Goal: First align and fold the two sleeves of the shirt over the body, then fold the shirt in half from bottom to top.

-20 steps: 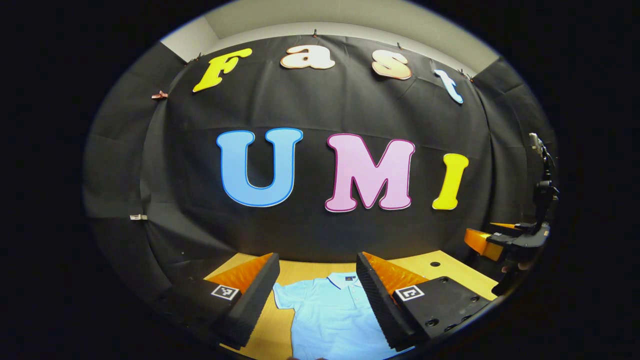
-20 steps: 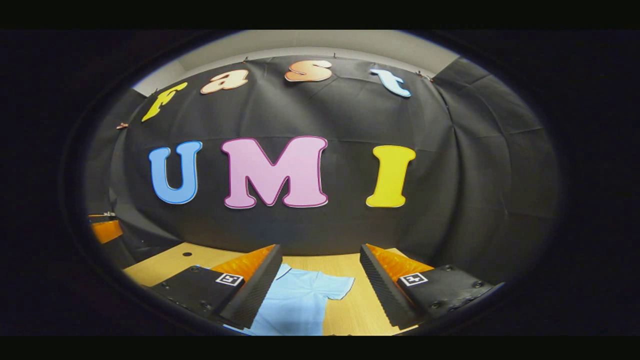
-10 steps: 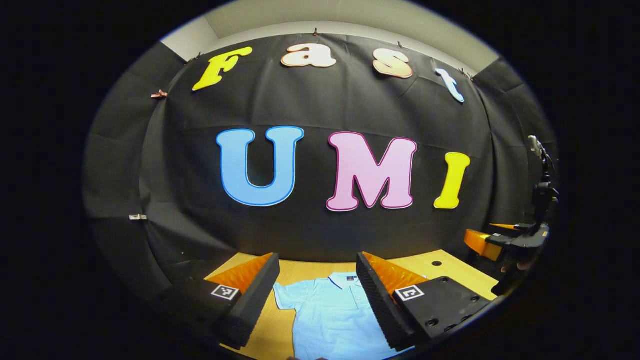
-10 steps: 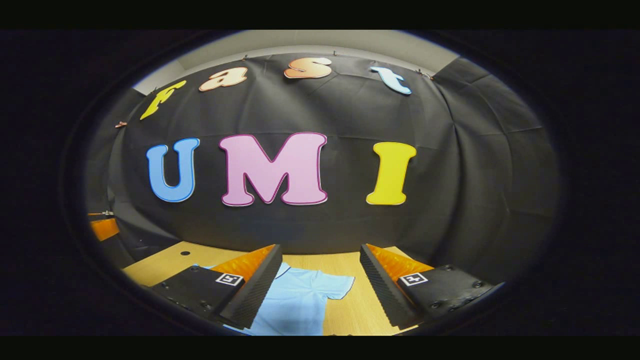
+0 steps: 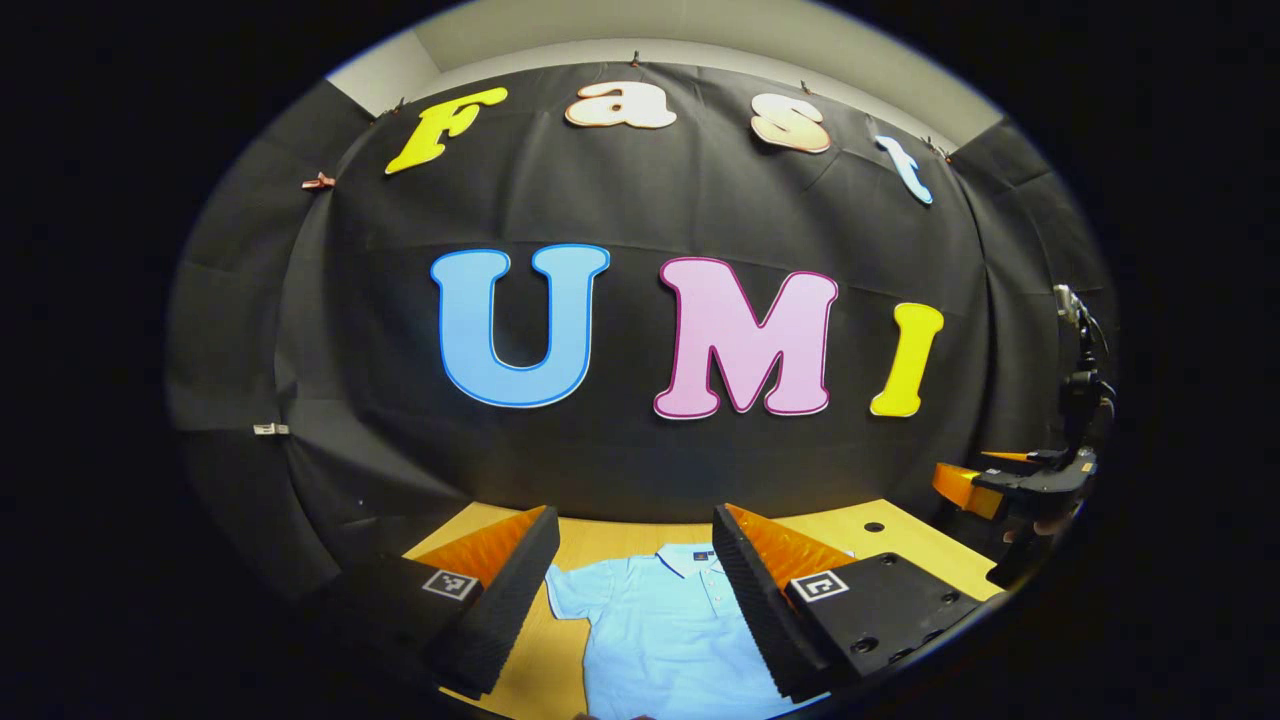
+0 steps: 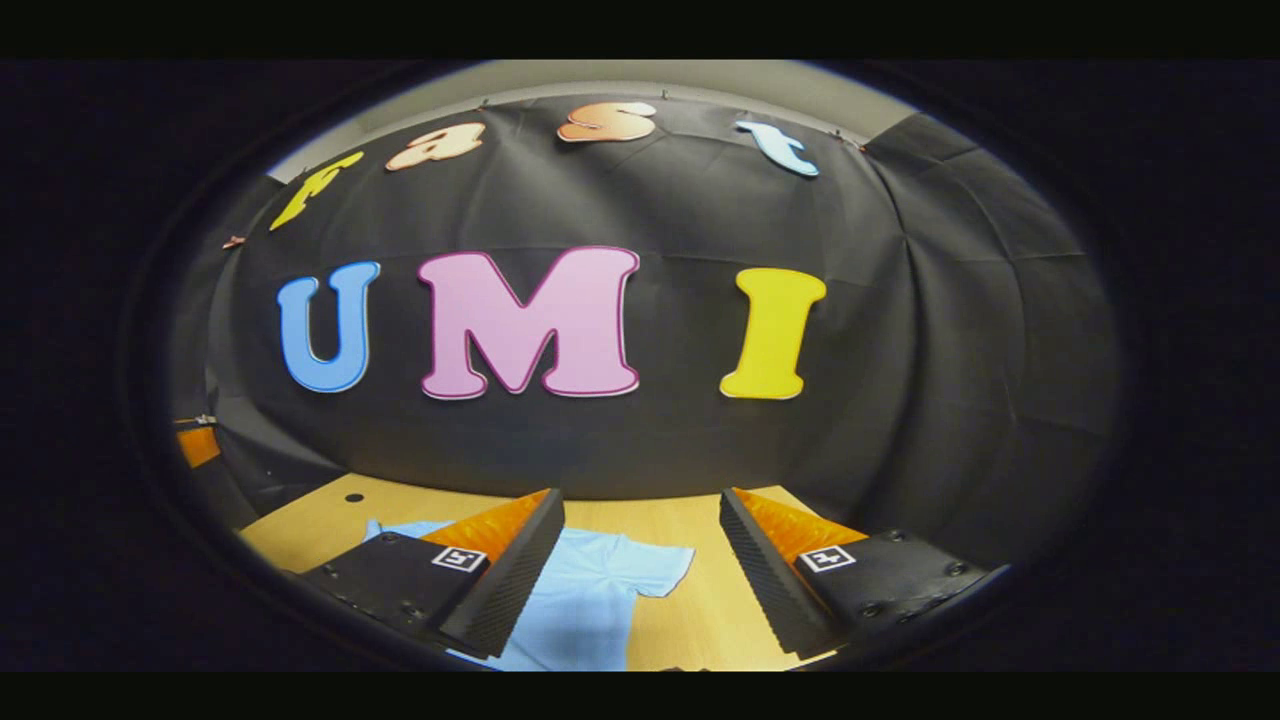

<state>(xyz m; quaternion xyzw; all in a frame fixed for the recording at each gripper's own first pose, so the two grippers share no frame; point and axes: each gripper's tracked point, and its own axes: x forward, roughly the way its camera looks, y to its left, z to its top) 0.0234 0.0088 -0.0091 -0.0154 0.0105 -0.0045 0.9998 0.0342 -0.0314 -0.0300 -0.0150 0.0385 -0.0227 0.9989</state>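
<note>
The shirt (image 5: 660, 625) lies flat on the worktop (image 5: 900, 540), sleeves unfolded. Both grippers, left (image 5: 635, 590) and right (image 6: 640, 580), hover with fingers wide, holding nothing. Pinching too deep could drag the body askew.

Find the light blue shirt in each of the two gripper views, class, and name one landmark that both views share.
Left gripper view: the shirt lies at bottom centre, collar away from the camera, between the left gripper's open fingers.
Right gripper view: the shirt lies at bottom, left of centre, one sleeve spread out between the right gripper's open fingers.
Shared landmark: the wooden table under the shirt, with a small round hole in its top.
</note>
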